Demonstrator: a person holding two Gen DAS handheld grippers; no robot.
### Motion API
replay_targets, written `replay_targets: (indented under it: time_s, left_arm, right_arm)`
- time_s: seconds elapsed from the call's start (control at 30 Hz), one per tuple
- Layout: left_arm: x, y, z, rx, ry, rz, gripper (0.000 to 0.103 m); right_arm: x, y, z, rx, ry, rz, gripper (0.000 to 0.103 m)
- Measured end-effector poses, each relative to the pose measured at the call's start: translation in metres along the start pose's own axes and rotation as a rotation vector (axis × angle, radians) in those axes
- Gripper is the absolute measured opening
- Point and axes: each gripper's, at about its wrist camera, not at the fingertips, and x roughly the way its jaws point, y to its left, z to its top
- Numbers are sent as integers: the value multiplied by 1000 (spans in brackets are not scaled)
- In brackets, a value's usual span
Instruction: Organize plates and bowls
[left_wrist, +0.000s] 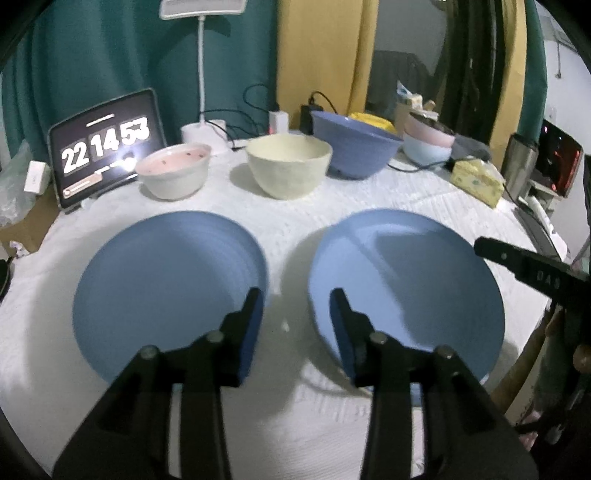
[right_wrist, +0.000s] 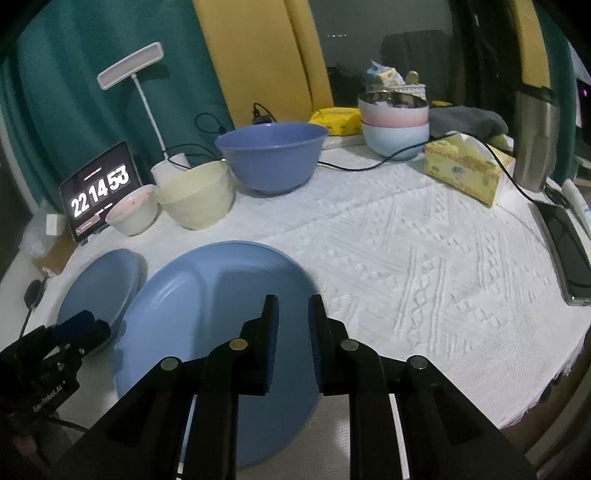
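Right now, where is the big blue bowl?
The big blue plastic bowl sits at the back of the table, between the cream ceramic bowl on its left and the stacked pink and pale-blue bowls.

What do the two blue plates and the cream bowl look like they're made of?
Plates: probably matte plastic or wheat-straw composite; flat even colour, soft sheen, thin rims. Cream bowl: likely glazed ceramic, with thick walls and a slightly uneven surface, though I can't be sure.

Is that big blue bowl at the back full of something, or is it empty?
Empty, as far as the pictures show. The right wrist view looks into the big blue bowl and shows only bare blue inner wall; its very bottom is hidden behind the rim.
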Motion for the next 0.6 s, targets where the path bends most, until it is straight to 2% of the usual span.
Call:
replay_targets:
  time_s: [0.33, 0.6]
  left_arm:
    - [-18, 45, -1, -73, -49, 31, 46]
    - [-24, 82, -8, -113, -51, 60, 46]
  right_arm:
    - [-3, 44, 1, -72, 2, 14, 18]
    - [2, 76, 1, -110, 9, 21, 18]
